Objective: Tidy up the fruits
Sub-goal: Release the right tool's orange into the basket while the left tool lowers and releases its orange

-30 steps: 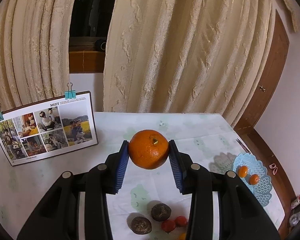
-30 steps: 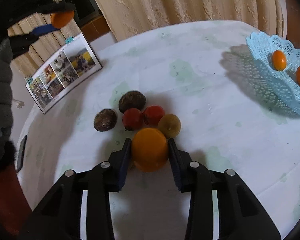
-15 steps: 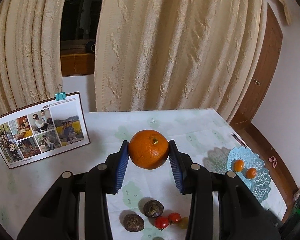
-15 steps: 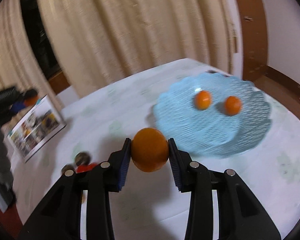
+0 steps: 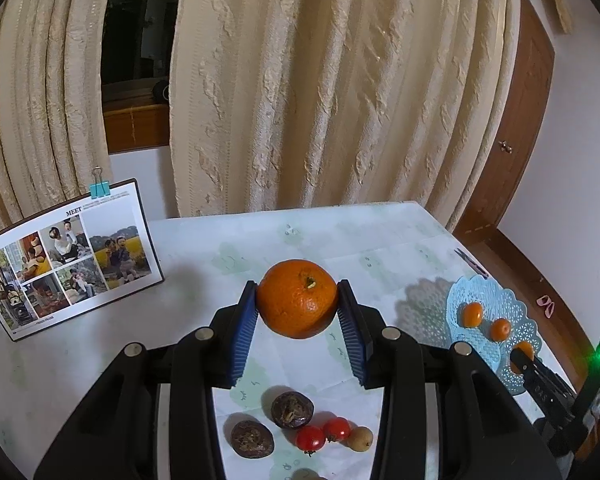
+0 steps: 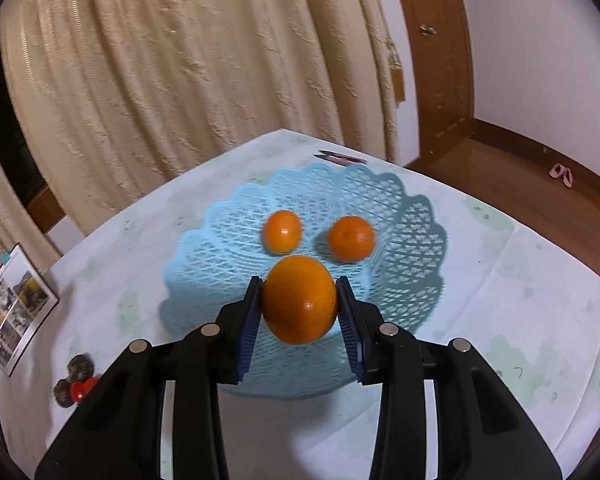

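Observation:
My left gripper (image 5: 298, 300) is shut on a large orange (image 5: 297, 298) and holds it high above the table. My right gripper (image 6: 299, 304) is shut on a smooth orange fruit (image 6: 299, 300) and holds it over the near part of the light-blue lattice basket (image 6: 412, 216). Two small oranges (image 6: 282, 231) (image 6: 351, 238) lie in the basket. In the left wrist view the basket (image 5: 518, 312) is at the right with the right gripper's fruit (image 5: 524, 350) over it. Two dark brown fruits (image 5: 292, 410), two cherry tomatoes (image 5: 311, 437) and a small yellow fruit (image 5: 359, 439) lie below my left gripper.
A clipped photo board (image 5: 68, 256) leans at the table's left. Cream curtains (image 5: 340, 88) hang behind the table. A wooden door frame (image 6: 436, 52) and floor are at the right. A dark pen-like item (image 6: 340, 157) lies behind the basket.
My right gripper has carried its orange fruit from the loose fruit group rightwards to above the blue basket. My left gripper has risen slightly and turned right, still holding the large orange.

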Motion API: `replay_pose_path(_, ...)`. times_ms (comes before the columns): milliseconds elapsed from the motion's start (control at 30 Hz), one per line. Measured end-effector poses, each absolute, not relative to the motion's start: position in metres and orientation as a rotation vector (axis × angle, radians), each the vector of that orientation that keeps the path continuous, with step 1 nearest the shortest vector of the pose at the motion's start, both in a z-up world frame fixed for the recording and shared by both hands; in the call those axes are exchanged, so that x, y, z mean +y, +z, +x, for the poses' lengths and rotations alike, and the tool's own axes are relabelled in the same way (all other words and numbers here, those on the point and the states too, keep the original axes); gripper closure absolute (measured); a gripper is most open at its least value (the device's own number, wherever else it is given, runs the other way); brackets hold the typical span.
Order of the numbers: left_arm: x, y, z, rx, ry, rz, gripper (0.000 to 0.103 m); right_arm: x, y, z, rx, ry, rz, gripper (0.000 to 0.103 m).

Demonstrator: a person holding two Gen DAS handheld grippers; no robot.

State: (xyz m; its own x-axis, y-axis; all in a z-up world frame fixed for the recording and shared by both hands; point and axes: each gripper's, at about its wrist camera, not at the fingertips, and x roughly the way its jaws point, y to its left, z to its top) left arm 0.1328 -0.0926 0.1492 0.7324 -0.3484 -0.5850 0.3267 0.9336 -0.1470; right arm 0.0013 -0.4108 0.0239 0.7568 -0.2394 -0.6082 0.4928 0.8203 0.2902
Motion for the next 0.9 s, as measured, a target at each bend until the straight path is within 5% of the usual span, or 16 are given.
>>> replay_pose_path(900,-0.215,0.114,0.081,0.711,-0.633,0.116,0.063,-0.431,0.018,-0.066,0.337,-0.642,0.481,0.046)
